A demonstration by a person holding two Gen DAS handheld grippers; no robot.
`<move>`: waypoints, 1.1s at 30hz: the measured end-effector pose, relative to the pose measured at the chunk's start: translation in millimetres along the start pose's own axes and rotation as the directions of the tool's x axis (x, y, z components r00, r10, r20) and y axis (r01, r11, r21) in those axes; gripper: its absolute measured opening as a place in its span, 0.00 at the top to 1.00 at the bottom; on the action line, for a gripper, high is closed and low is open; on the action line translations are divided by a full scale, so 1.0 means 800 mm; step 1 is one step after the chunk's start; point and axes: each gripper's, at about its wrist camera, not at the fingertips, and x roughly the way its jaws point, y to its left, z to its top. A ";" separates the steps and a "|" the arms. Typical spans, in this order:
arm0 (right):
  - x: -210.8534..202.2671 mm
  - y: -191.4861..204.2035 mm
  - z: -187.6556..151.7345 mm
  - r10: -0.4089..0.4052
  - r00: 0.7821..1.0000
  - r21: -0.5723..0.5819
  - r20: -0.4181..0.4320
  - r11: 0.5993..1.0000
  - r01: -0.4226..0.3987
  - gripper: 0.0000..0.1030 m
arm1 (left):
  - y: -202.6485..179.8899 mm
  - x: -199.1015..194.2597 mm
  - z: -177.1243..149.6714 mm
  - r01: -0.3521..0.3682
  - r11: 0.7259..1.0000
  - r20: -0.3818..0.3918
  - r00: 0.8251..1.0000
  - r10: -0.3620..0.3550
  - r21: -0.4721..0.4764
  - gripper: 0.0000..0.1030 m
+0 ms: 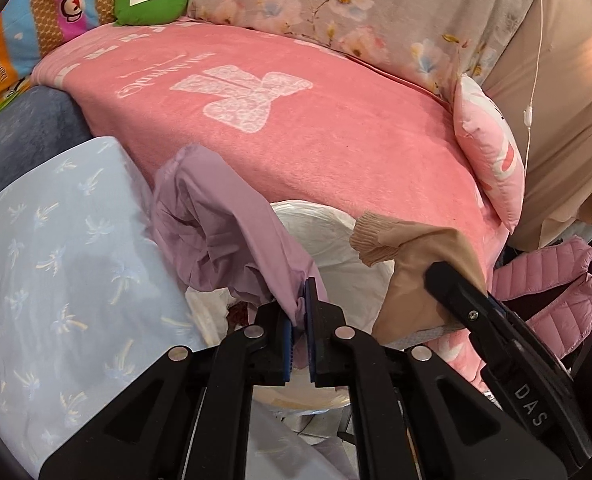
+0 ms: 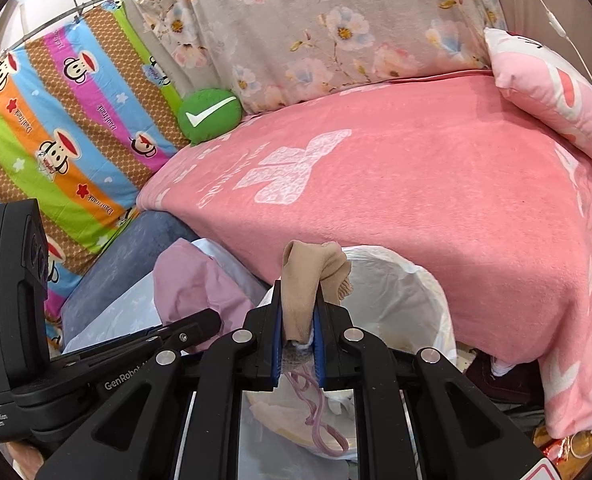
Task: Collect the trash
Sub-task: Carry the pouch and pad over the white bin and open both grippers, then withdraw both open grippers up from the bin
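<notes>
My left gripper (image 1: 300, 316) is shut on a fold of lilac cloth (image 1: 216, 220), which bunches up in front of it over the edge of the pink blanket. In the right wrist view the lilac cloth (image 2: 192, 280) and my left gripper (image 2: 212, 322) show at lower left. My right gripper (image 2: 300, 304) is shut on a beige stocking (image 2: 304, 272), with a pink cord (image 2: 316, 412) dangling under the pads. From the left wrist view the beige stocking (image 1: 412, 248) hangs in my right gripper (image 1: 442, 280). Under both grippers stands a bin with a white liner (image 2: 408, 288), its white liner (image 1: 336, 248) partly hidden.
A pink blanket (image 2: 416, 200) covers the bed ahead, with a green cushion (image 2: 210, 114) and a pink pillow (image 2: 552, 96) on it. Light blue patterned fabric (image 1: 56, 260) lies to the left. A pink quilted jacket (image 1: 556, 280) sits at the right.
</notes>
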 end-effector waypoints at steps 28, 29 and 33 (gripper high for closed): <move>0.022 0.018 -0.001 -0.004 1.000 -0.046 -0.026 0.999 0.003 0.72 | 0.024 -0.012 -0.014 -0.190 0.982 0.101 0.977 0.188 0.016 0.37; 0.023 0.020 -0.002 -0.004 1.000 -0.050 -0.029 0.999 0.002 0.71 | 0.025 -0.013 -0.015 -0.195 0.981 0.102 0.976 0.192 0.015 0.37; 0.023 0.025 -0.006 -0.007 0.999 -0.067 -0.040 0.998 0.005 0.67 | 0.029 -0.018 -0.018 -0.212 0.977 0.110 0.972 0.209 0.015 0.37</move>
